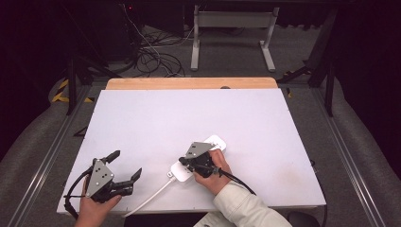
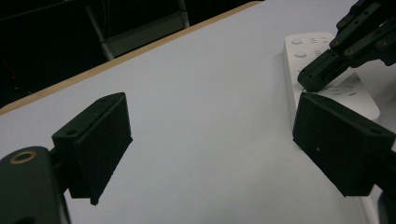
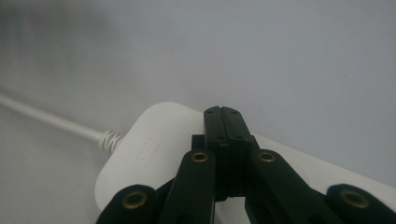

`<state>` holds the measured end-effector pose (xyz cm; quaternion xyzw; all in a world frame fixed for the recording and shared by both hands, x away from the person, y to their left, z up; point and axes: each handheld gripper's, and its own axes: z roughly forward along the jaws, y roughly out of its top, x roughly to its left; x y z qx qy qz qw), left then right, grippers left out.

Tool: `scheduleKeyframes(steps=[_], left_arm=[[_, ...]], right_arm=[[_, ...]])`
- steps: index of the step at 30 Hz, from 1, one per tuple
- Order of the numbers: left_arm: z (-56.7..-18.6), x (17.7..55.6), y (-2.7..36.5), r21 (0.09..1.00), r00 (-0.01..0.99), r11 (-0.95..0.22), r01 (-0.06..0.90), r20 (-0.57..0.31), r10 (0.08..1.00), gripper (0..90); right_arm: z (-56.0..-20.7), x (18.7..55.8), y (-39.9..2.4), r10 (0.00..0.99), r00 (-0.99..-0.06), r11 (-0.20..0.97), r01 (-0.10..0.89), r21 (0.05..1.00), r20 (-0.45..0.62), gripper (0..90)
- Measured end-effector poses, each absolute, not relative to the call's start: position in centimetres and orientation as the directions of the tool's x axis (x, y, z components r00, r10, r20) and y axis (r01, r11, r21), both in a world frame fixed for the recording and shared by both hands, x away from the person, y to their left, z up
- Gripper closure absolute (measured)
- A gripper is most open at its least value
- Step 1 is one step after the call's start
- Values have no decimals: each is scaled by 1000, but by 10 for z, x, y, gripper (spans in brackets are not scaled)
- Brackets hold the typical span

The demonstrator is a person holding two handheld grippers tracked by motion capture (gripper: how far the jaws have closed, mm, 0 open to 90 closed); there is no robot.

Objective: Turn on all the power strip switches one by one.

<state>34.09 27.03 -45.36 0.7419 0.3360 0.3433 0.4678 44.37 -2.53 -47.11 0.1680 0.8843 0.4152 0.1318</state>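
Already the right gripper [image 1: 185,162], fingers pressed together, rests its tip on the white power strip [image 1: 215,142] at the desk's [image 1: 189,113] lower centre, likely pressing its switch. Left gripper [image 1: 126,165] waits at lower left, fingers apart, holding nothing.

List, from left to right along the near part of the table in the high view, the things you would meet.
Left gripper, jaws open over the bare table → white cable → white power strip with the shut right gripper over its near end.
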Motion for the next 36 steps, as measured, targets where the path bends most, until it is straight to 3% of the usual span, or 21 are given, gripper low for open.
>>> scheduleKeyframes(steps=[8, 29, 36], left_arm=[[-453, 342, 273, 927, 538, -329, 179, 188, 821, 118], [-453, 341, 272, 928, 540, -330, 173, 191, 820, 118], [-452, 341, 273, 928, 538, -331, 170, 195, 820, 118]], right_arm=[[-432, 437, -33, 404, -910, 504, 136, 853, -94, 900], [-429, 432, -32, 357, -928, 528, 105, 843, -108, 900], [-421, 437, -39, 351, -932, 500, 104, 860, -92, 633]])
